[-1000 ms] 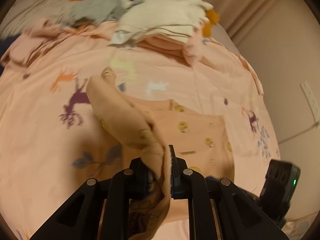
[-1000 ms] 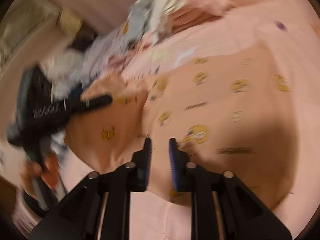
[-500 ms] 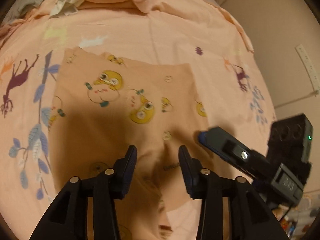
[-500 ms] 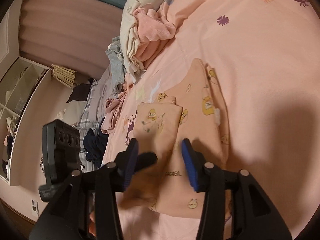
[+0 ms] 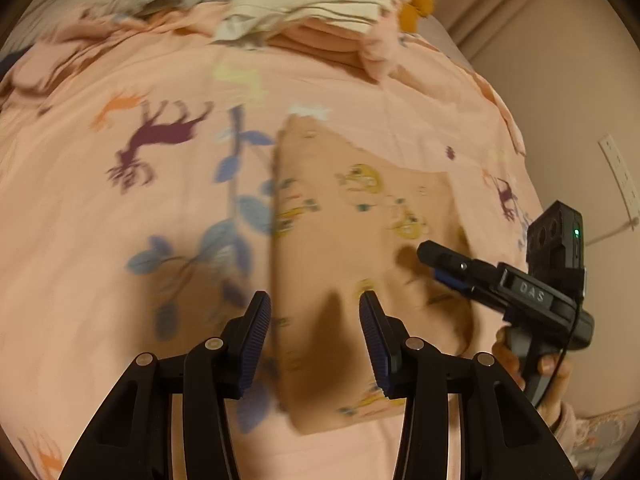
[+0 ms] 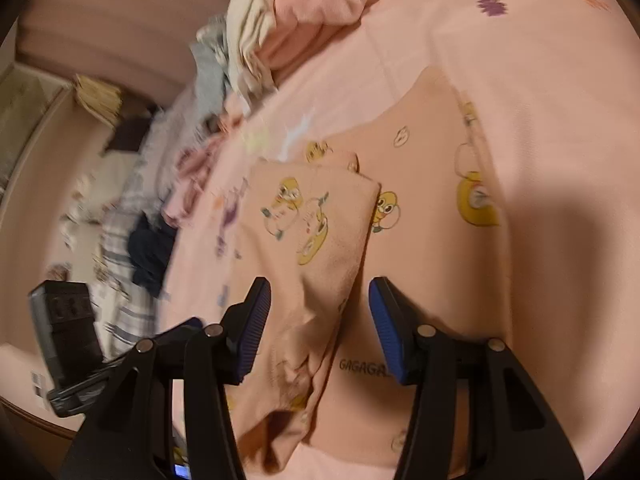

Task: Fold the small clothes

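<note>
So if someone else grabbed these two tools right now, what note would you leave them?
Left hand-held gripper: open, empty, over the garment's left edge.
Right hand-held gripper: jaws opening, nothing clamped; the folded-over flap lies between them.
Peach cartoon-print garment: flat on the pink bedsheet, one side already folded inward.
Left to do: remaining folds, then probably set it by the clothes pile.

garment (image 5: 360, 216) on bedsheet (image 5: 120, 240), clothes pile (image 5: 312, 4) behind
</note>
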A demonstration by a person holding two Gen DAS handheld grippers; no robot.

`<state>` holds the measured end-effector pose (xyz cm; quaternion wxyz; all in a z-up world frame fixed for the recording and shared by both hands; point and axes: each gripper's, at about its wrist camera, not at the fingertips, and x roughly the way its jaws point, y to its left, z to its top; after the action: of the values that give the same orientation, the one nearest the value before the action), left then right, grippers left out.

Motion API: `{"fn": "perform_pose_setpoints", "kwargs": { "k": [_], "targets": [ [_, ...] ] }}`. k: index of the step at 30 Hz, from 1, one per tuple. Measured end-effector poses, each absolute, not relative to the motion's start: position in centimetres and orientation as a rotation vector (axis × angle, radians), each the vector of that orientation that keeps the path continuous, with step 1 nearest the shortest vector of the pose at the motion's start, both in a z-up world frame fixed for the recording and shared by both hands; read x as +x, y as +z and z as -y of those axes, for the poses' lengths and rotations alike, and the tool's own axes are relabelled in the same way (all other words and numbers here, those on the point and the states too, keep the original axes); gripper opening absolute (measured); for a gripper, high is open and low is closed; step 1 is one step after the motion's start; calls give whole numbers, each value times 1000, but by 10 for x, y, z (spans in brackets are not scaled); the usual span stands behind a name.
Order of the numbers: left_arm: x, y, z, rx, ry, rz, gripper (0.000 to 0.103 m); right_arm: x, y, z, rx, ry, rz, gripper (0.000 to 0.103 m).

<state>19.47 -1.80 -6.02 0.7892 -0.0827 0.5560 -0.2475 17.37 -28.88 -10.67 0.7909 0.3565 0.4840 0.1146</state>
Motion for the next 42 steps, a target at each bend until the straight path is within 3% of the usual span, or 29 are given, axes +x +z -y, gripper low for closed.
{"fn": "perform_pose_setpoints", "kwargs": {
  "k": [13,15,18,19,22,29,36,42],
  "targets": [
    [195,-84,-18,-262,-520,-1226,44,195,-104,249,506,241,-1096,51],
    [195,-86,-17,-269,-525,-1229,44,198,-109,252,513,232,-1101,45],
    [195,-87,-15,-270,-526,-1233,44,204,-113,251,494,216,-1093,26],
    [195,-87,-15,-270,-526,-1236,44,205,-111,249,474,224,-1082,13],
    [195,-84,-13,-263,-528,-1233,44,202,-97,246,454,241,-1025,8],
    [196,-73,6,-241,-550,-1203,44,191,-48,279,391,205,-899,8],
    [195,-71,50,-203,-614,-1201,44,186,-71,331,439,132,-967,10],
    [182,-67,92,-158,-728,-1180,44,184,-95,344,559,150,-979,25]
  ]
}}
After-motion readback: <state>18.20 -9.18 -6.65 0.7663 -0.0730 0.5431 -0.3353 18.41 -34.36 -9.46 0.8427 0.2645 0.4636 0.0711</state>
